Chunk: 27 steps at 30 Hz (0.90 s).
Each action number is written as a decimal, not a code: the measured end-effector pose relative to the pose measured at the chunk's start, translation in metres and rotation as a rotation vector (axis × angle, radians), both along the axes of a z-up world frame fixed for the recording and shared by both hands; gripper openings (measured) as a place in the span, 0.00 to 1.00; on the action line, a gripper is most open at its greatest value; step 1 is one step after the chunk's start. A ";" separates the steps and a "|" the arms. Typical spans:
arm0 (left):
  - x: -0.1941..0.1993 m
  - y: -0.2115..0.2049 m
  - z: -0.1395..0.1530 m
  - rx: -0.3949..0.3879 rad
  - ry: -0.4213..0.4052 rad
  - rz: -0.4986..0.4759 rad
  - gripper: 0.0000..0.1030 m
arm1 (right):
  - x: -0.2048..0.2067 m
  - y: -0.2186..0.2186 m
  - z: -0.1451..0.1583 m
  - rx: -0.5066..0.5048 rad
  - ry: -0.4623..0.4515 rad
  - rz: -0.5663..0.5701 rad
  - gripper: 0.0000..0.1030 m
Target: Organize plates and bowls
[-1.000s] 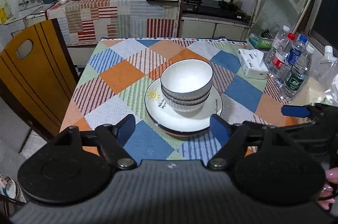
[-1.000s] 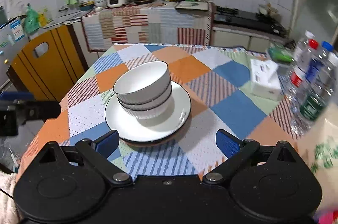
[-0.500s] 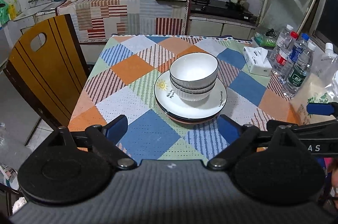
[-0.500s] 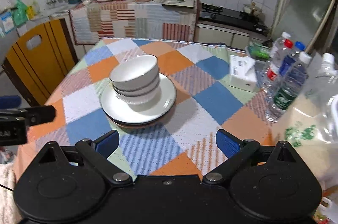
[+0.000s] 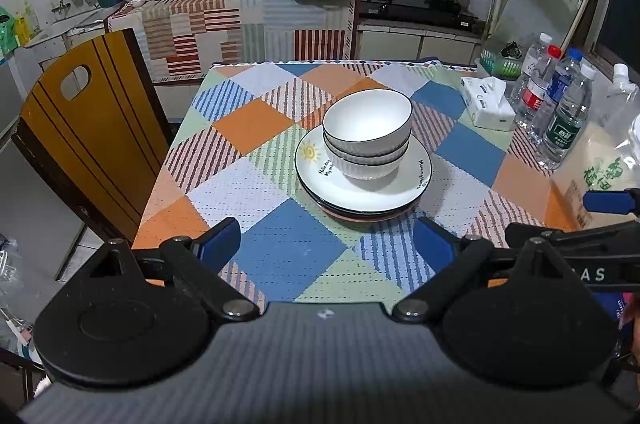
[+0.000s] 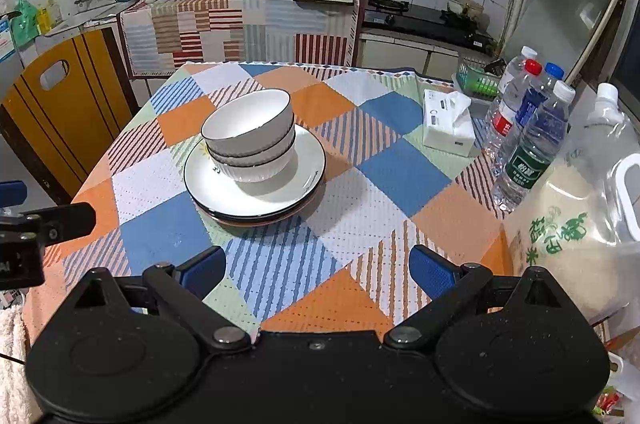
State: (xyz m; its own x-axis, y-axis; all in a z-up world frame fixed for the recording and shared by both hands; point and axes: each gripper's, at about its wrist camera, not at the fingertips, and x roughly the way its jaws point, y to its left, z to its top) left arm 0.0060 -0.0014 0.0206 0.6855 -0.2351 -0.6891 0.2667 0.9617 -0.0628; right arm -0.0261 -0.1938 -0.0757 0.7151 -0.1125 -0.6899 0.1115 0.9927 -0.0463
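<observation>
Bowls (image 5: 367, 134) and plates (image 5: 362, 190) are sitting farther from us than a second ago, when the stack filled the space just beyond the fingers; both tools have drawn back toward the near table edge. We are seeing the left gripper (image 5: 326, 242) with its jaws having just been opening, now spread wide with only tablecloth (image 5: 280, 256) between the blue pads. The right gripper (image 6: 316, 264) is likewise gaping and holding nothing.

The three nested bowls are standing upright, mouths facing up, on the stacked plates lying flat near the middle of the table. The top bowl is leaning slightly toward the left. The sun drawing on the top plate's rim is facing left.

We are holding both grippers tilted downward over the near edge, side by side, each one's finger showing at the edge of the other's view, well apart from the stack.
</observation>
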 end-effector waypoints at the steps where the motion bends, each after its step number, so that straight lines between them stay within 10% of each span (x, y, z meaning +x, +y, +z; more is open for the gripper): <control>1: 0.001 0.000 0.000 -0.005 0.003 0.001 0.91 | 0.000 0.000 -0.001 -0.001 0.002 0.000 0.97; 27: 0.000 0.002 -0.001 0.018 -0.005 0.037 0.96 | -0.004 0.003 -0.006 -0.017 0.022 -0.009 0.97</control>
